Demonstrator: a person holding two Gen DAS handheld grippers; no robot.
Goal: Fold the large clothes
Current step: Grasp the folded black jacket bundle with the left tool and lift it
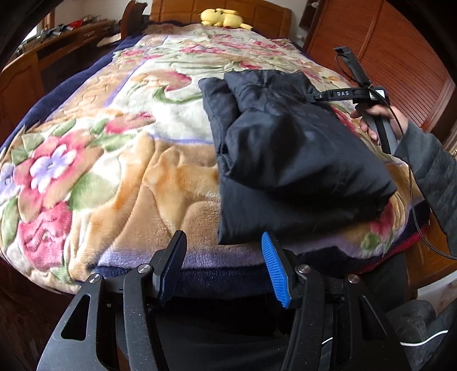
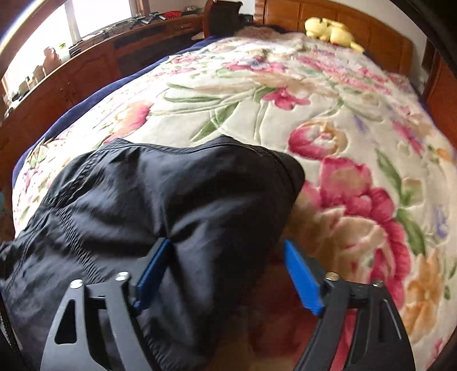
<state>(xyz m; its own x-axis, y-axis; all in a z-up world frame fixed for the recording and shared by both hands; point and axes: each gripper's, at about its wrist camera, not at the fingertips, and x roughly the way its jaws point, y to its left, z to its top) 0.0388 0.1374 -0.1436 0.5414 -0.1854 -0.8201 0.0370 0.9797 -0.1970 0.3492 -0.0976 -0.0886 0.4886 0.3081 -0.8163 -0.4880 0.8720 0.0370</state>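
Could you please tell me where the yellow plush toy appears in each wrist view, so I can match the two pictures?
Left wrist view: yellow plush toy at top centre, by the wooden headboard.
Right wrist view: top right, against the same headboard.
Shared landmark: the black jacket on the floral blanket.

Left claw [image 1: 224,264] half-open, empty; right claw [image 2: 228,276] spread wide.

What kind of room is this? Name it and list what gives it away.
Most likely a bedroom in a home. A bed is covered by a floral blanket, a wooden headboard stands at its far end with a yellow plush toy resting there, and a wooden sideboard runs along the window wall.
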